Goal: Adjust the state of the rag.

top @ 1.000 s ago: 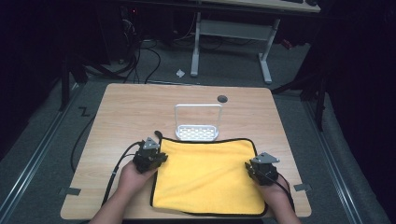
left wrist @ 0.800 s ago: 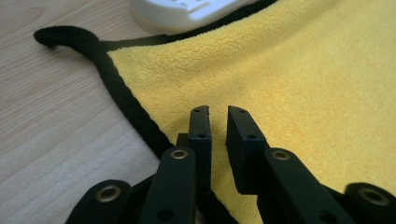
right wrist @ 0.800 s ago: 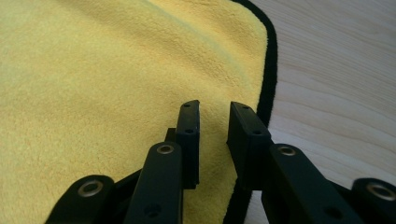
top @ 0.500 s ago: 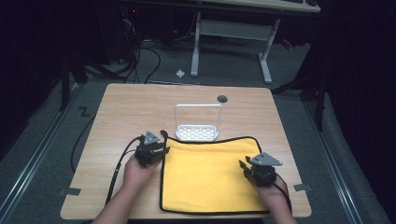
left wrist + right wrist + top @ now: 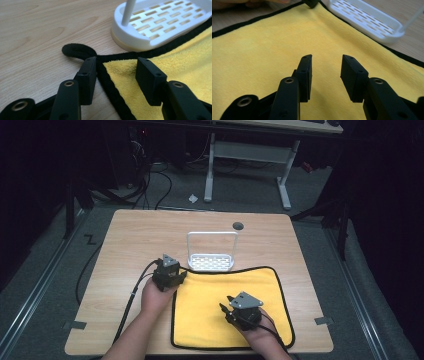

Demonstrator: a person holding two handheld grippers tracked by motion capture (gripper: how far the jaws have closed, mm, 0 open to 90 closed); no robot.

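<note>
1. The yellow cloth point(image 5: 232, 307) lies flat on the counter point(image 5: 130, 240), its far edge touching the white rack point(image 5: 212, 261).
2. The left gripper point(image 5: 117, 72) is open and empty, straddling the cloth's black-trimmed corner; to pinch well, close squarely on the trim.
3. The right gripper point(image 5: 325, 75) hovers open and empty over mid-cloth.
4. Bare counter lies left; the rack crowds the far side.
</note>
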